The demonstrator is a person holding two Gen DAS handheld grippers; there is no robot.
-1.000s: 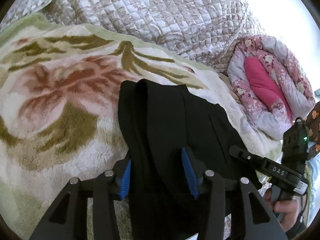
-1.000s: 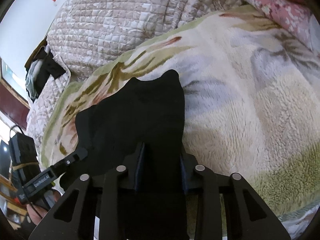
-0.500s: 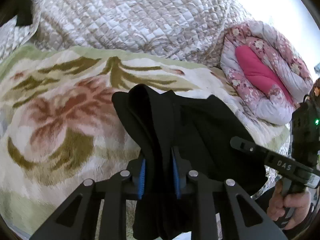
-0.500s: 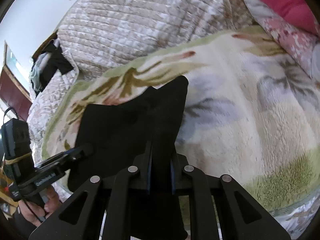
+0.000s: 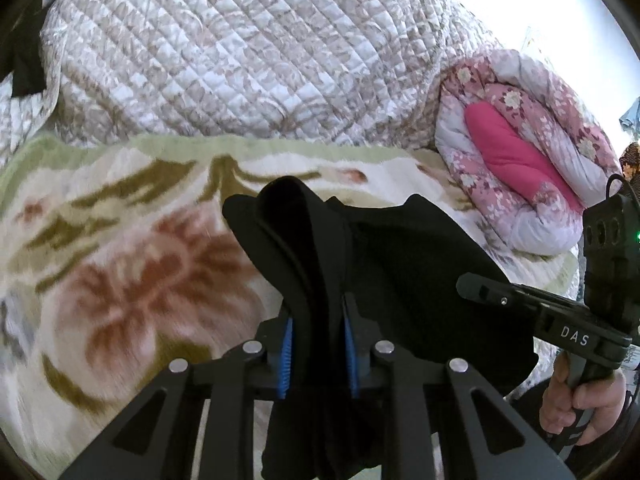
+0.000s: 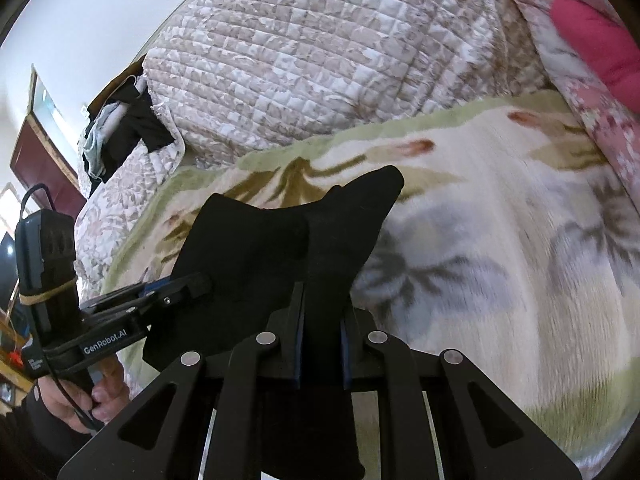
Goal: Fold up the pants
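The black pants (image 5: 400, 272) hang bunched between both grippers, raised above the floral fleece blanket (image 5: 120, 264). My left gripper (image 5: 318, 320) is shut on a thick fold of the pants, blue pads pressed on either side. My right gripper (image 6: 322, 312) is shut on the other edge of the pants (image 6: 260, 248). Each gripper shows in the other's view: the right one at the right (image 5: 500, 296), the left one at the left (image 6: 176, 292). The pants' far ends stand up in peaks.
A quilted beige comforter (image 5: 240, 52) is piled behind the blanket (image 6: 500, 260). A rolled pink floral quilt (image 5: 520, 152) lies at the right. Dark clothes (image 6: 120, 128) sit at the far left by a wooden door frame.
Both grippers closed on the pants a second ago and have since lifted them off the blanket; the fabric now bunches upward between them.
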